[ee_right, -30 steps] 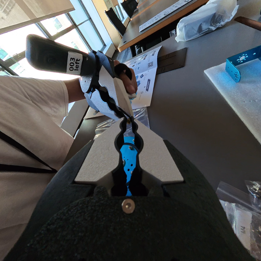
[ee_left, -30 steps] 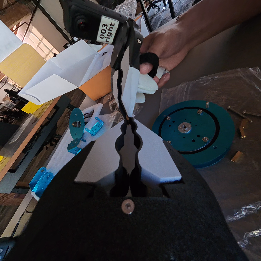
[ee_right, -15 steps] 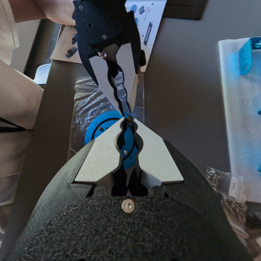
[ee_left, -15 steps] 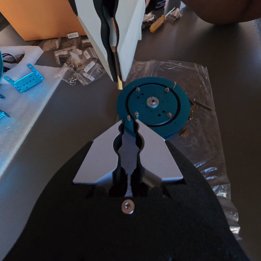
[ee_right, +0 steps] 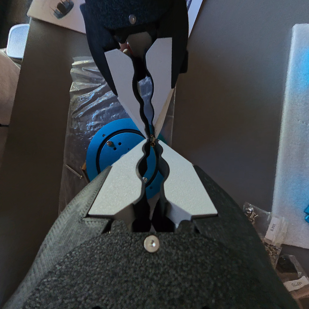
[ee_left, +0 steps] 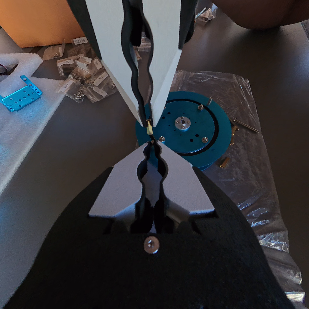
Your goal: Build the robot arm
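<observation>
The left gripper [ee_left: 152, 143] was almost closed, and a small brass piece [ee_left: 152, 142] sat at its tips; if the fingers really pinched it I could not tell. Just beyond, tip to tip, the right gripper [ee_left: 148, 124] pinched a brass standoff [ee_left: 149, 129], whose long axis ran along the line between the two grippers and pointed down toward the left one. Both tools were equally near to it. Under them lay the blue disc [ee_left: 197, 133] on a plastic sheet [ee_left: 234, 175], with loose standoffs [ee_left: 224, 164] beside. In the right view the meeting point [ee_right: 151, 140] was tiny and dark, and the far gripper hid part of the disc
</observation>
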Demonstrator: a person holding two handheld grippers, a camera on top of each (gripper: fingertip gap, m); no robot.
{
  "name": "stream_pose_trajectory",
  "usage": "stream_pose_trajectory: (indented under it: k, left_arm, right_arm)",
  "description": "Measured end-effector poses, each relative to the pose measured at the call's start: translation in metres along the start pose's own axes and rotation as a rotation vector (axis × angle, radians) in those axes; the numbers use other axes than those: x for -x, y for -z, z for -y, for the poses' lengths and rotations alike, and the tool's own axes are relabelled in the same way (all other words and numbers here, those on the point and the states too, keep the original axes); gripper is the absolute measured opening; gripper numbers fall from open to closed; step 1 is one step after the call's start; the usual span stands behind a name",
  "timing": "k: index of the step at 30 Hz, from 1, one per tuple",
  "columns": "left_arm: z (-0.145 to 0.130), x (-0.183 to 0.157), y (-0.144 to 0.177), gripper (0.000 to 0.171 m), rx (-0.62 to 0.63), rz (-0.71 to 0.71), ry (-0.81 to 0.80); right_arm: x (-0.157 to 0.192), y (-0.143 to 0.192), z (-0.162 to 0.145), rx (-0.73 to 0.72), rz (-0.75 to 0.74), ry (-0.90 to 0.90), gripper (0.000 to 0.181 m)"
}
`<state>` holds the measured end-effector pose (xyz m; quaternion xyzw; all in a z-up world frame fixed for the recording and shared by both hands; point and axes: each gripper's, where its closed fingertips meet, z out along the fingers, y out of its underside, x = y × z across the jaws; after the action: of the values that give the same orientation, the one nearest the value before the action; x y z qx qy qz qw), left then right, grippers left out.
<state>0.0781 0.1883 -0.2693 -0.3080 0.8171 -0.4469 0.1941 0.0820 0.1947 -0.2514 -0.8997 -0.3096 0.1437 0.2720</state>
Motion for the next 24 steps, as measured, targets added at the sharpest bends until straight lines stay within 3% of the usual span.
stream_pose_trajectory:
  k: [24]
  left_arm:
    - [-0.0012, 0.002, 0.001, 0.003, 0.003, -0.004, -0.015]
  right_arm:
    - [0.0001, -0.0087, 0.0005, 0.104, 0.009, 0.034, 0.005]
